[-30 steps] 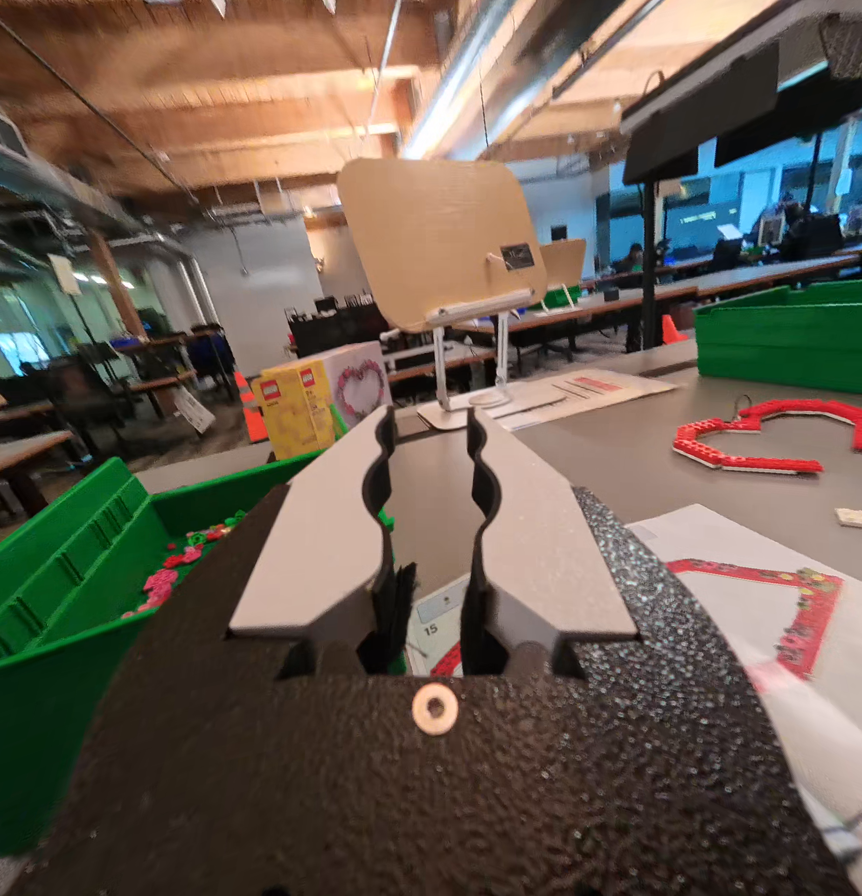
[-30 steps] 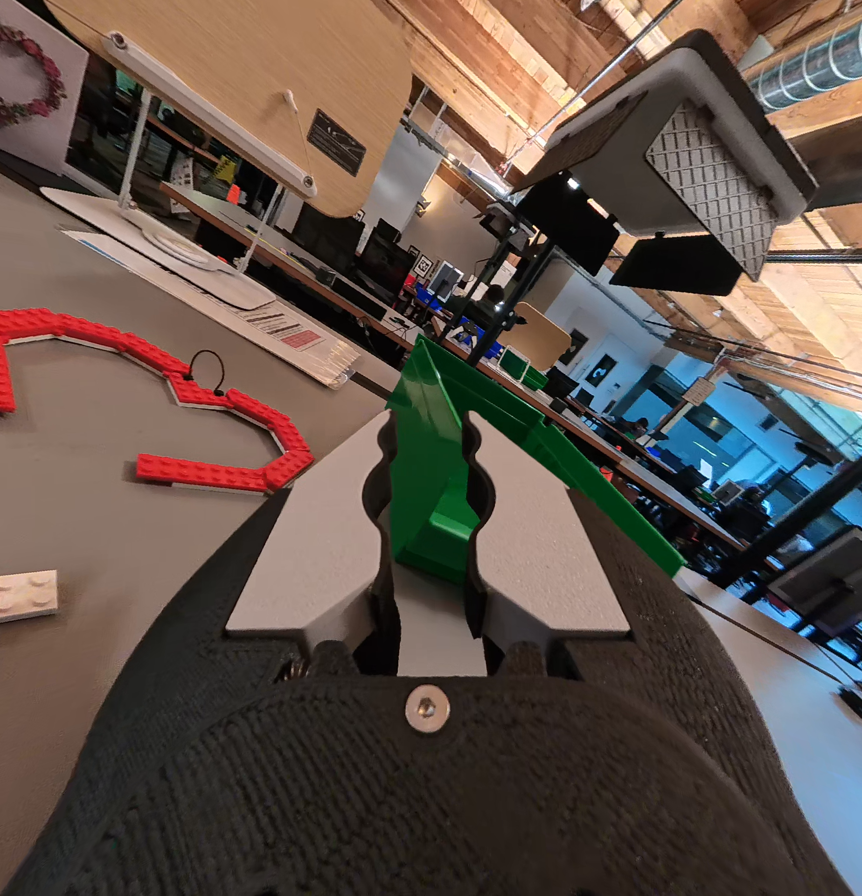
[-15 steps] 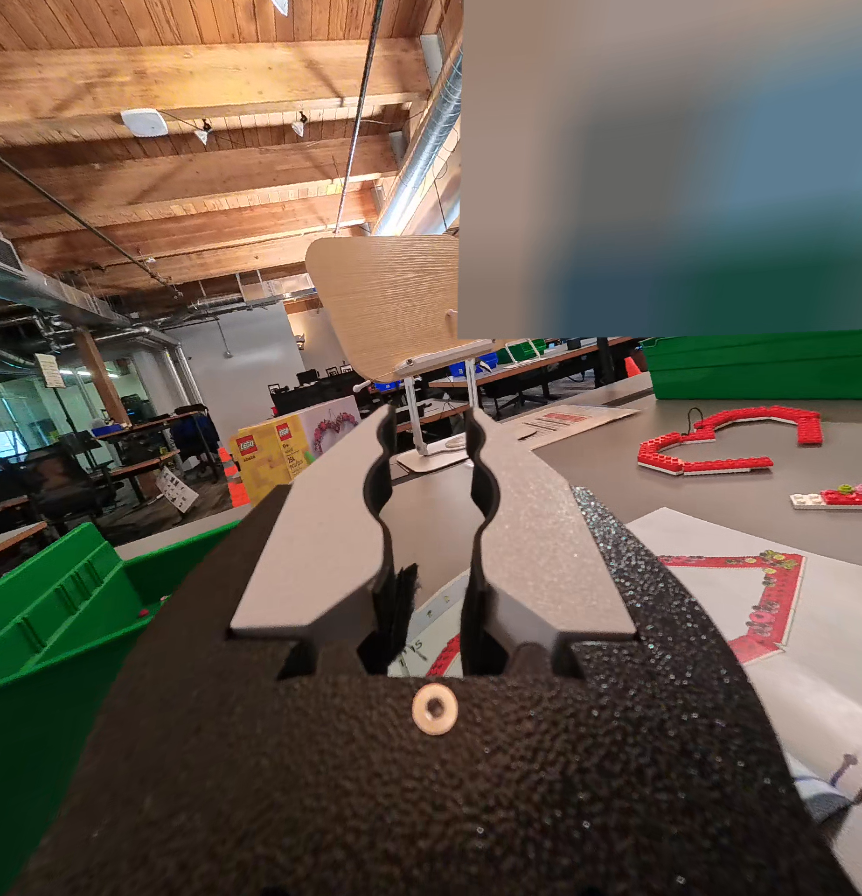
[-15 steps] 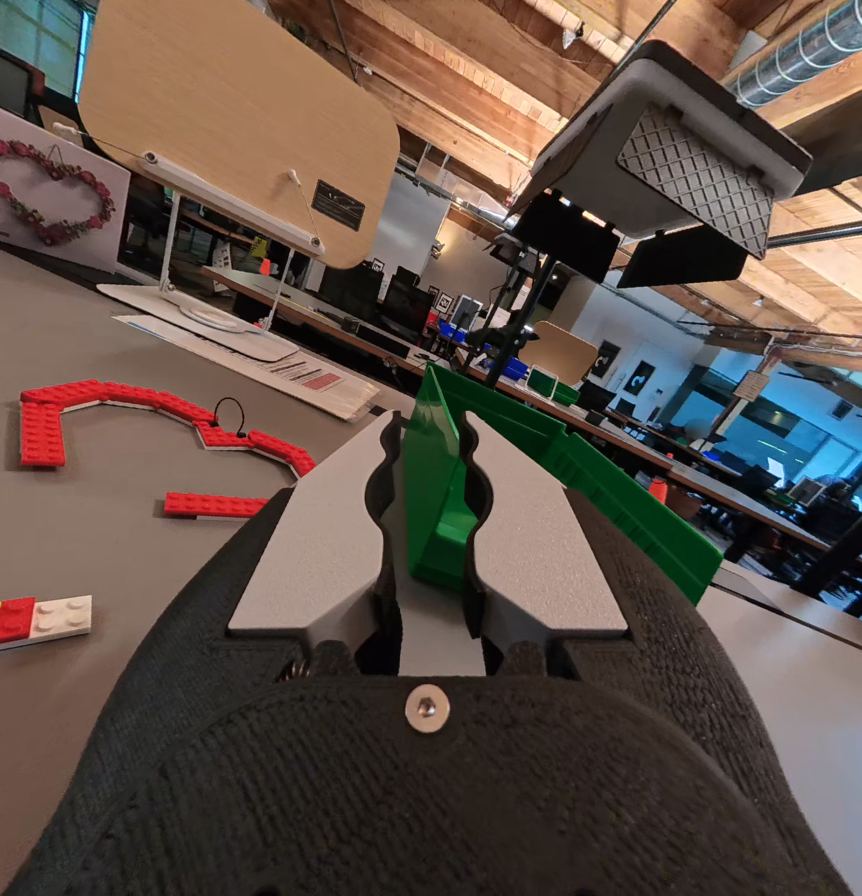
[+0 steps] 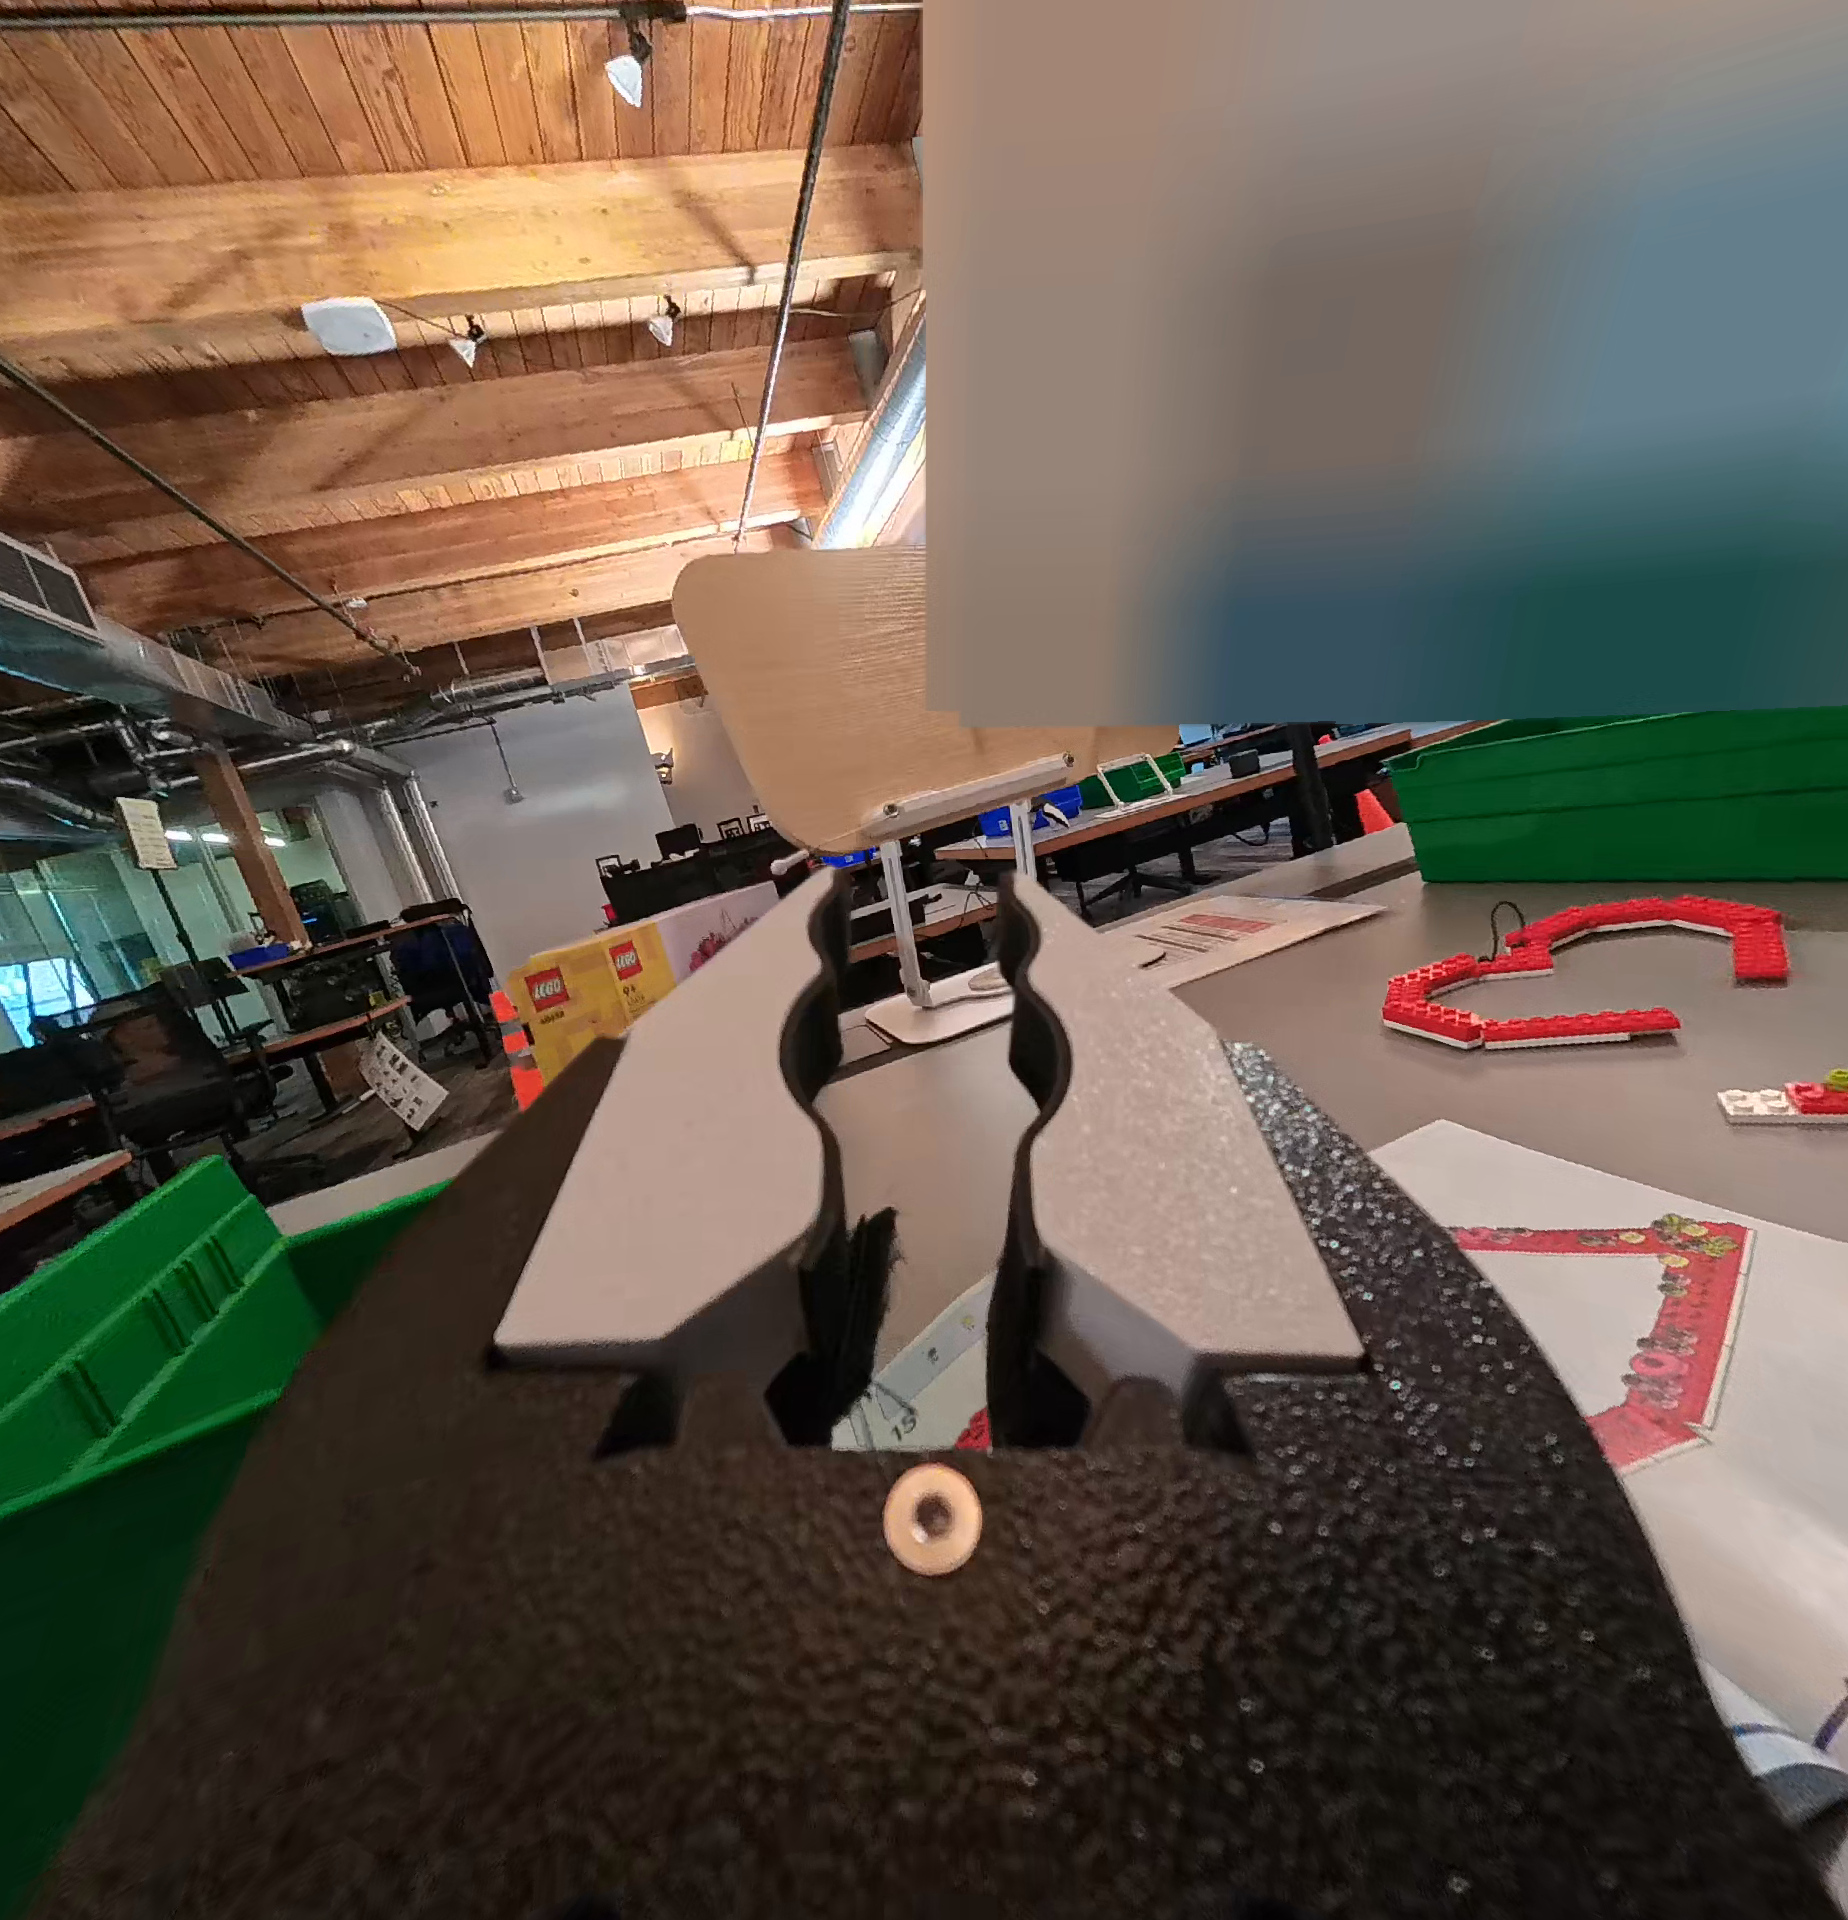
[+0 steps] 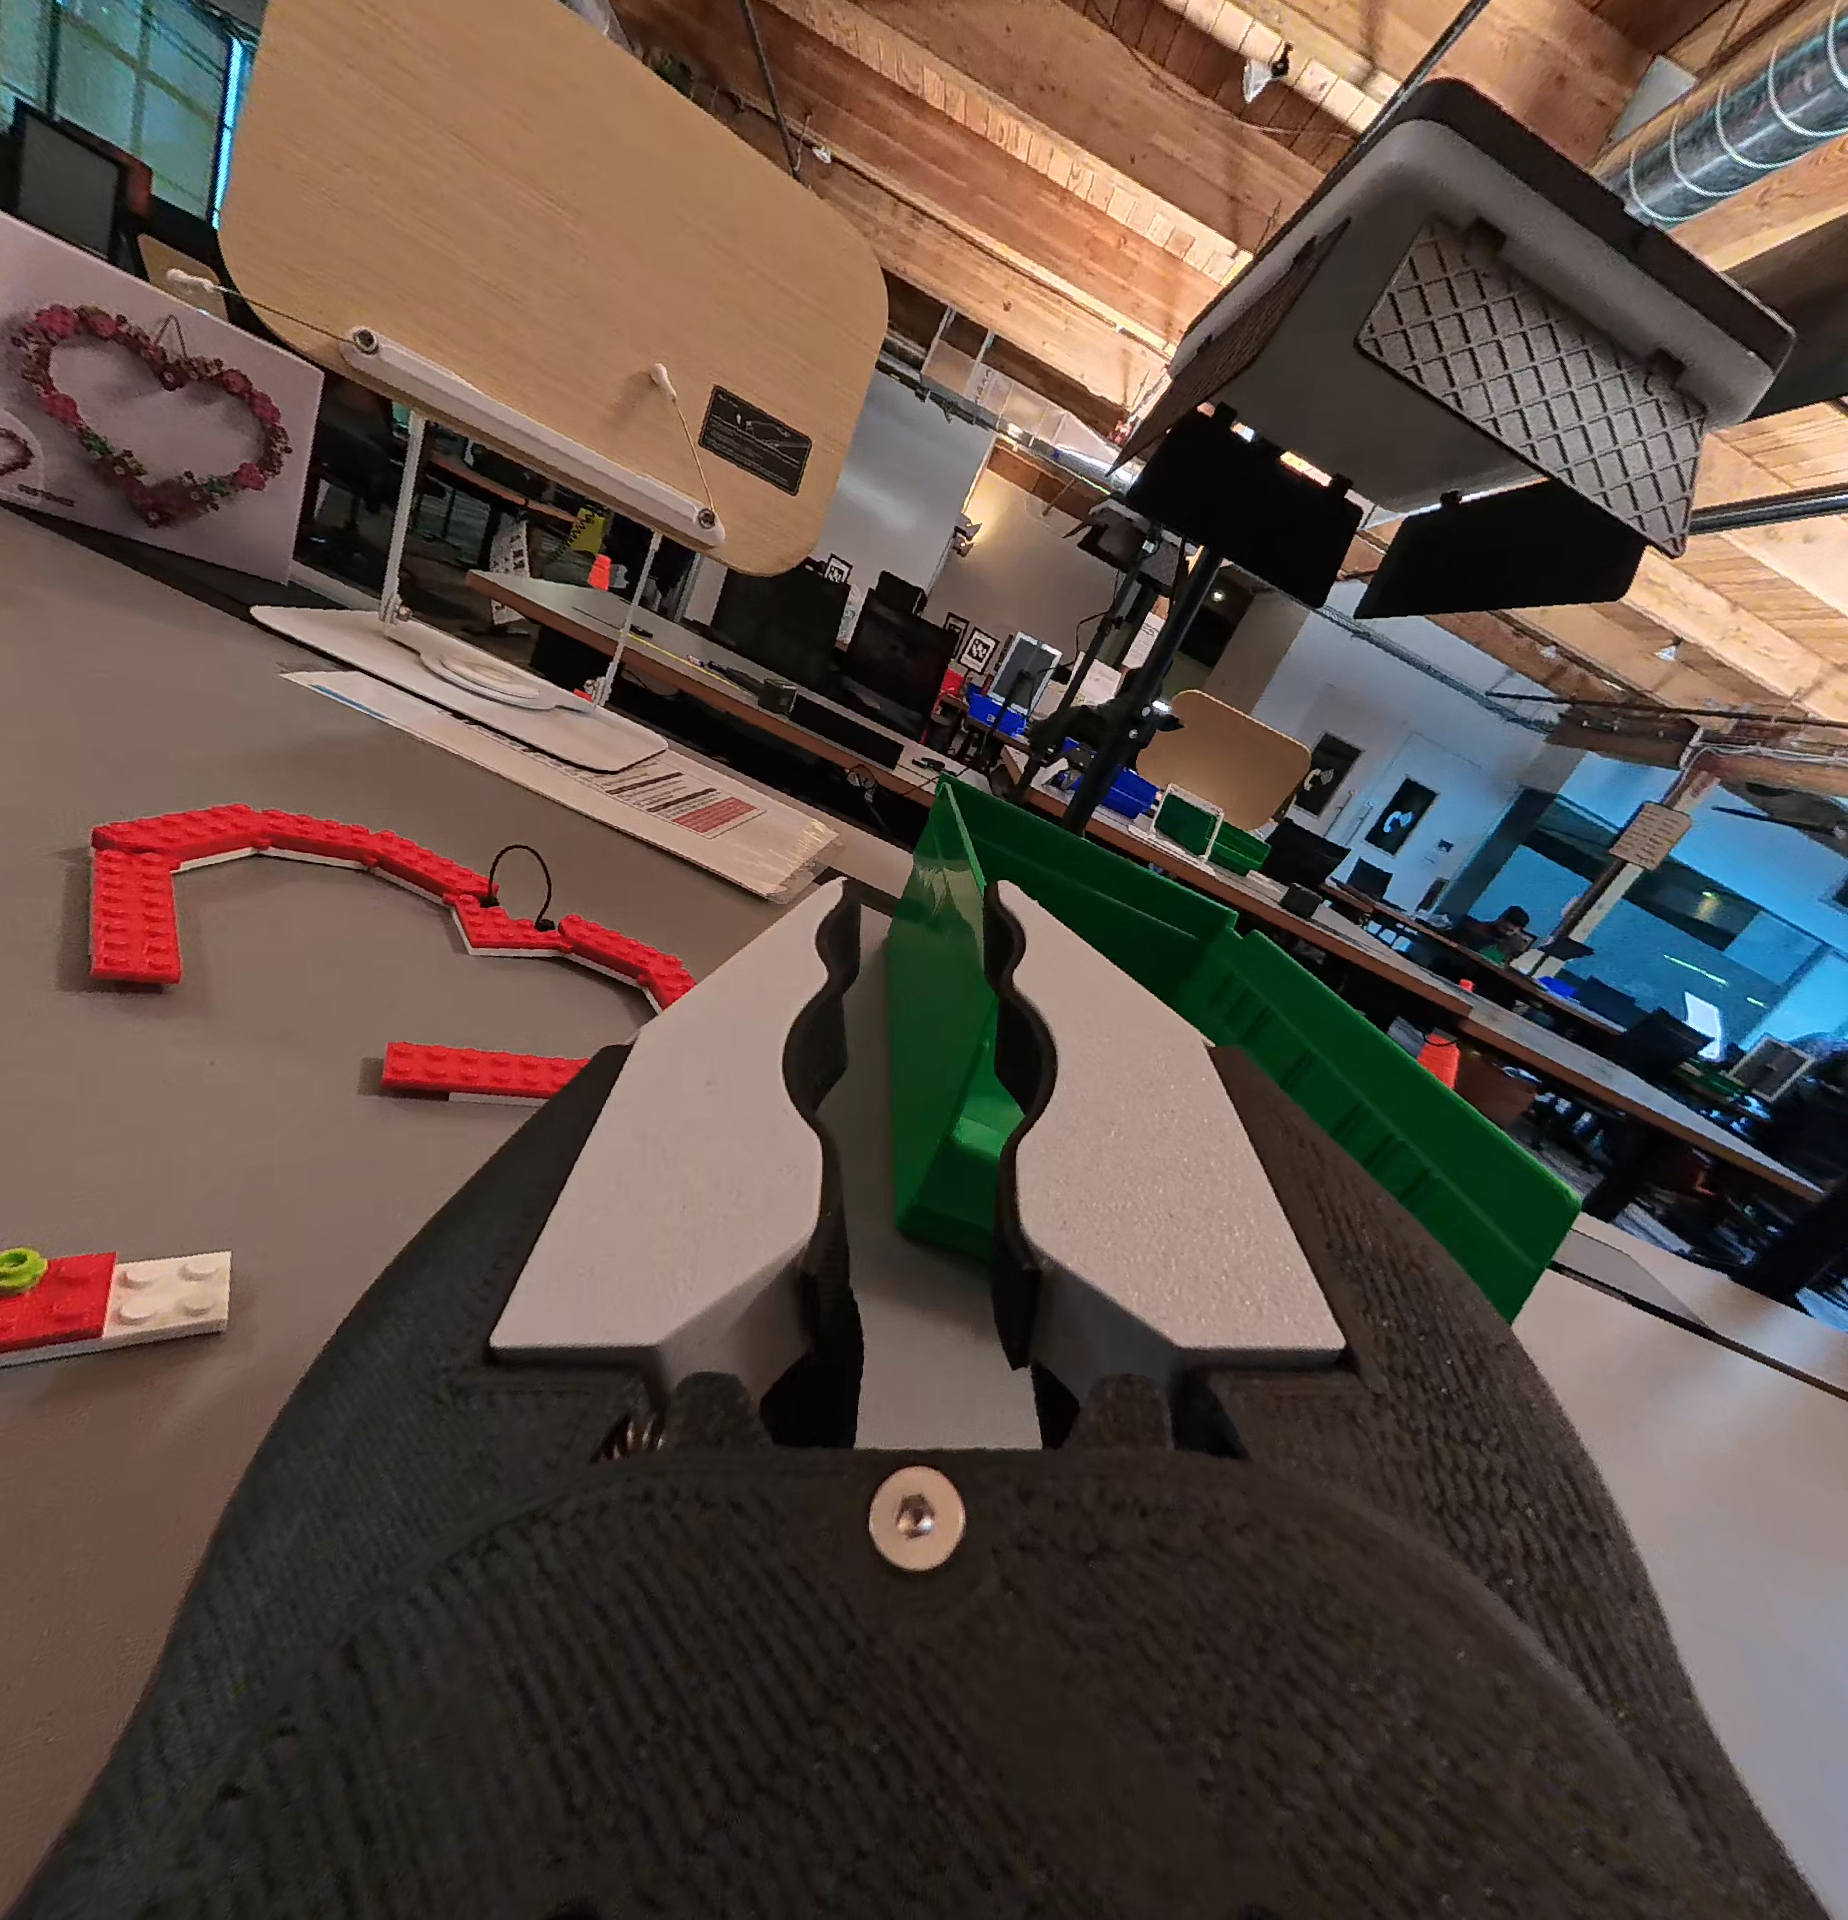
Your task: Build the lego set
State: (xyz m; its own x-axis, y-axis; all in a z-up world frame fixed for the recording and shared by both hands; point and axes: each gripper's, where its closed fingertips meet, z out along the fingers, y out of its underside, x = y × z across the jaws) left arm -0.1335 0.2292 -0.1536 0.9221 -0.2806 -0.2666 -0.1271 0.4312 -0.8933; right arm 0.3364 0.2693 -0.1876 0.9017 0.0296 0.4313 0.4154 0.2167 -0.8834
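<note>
A partly built red heart frame with a black loop lies flat on the grey table, ahead and to the right of my left gripper. It also shows in the right wrist view, left of my right gripper. A small white and red plate piece with a lime stud lies nearer, also seen in the left wrist view. Both grippers are open and empty, held above the table.
An instruction sheet lies under the left gripper's right side. One green bin stands at the left, another green bin ahead of the right gripper. A wooden book stand and the set's box stand at the back. The left gripper's tips are roughly 50 centimetres from the right gripper's.
The left gripper has tipped upward, so the left bin's inside has dropped out of view. The right gripper has rolled level and swung left, bringing the small plate piece more into view.
</note>
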